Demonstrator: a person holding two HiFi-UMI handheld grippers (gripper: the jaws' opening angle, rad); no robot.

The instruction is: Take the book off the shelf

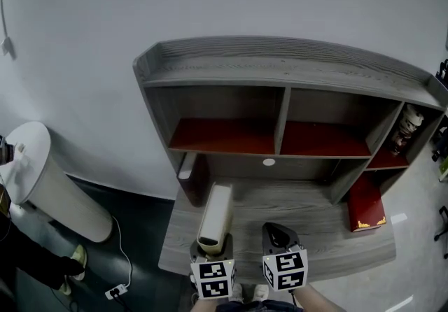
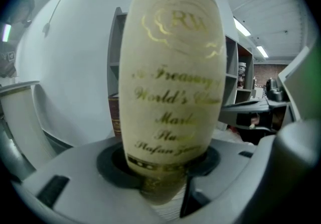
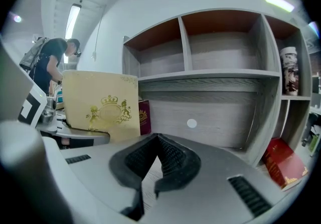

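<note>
Your left tool point(image 1: 210, 240) grasps the cream hardcover book with gold lettering point(image 1: 215, 211) by its near end. The book is over the grey bench point(image 1: 329, 234), with its long axis pointing toward the grey wooden shelf point(image 1: 280, 69). Your right tool point(image 1: 278, 235), just beside, is clenched on nothing.
</note>
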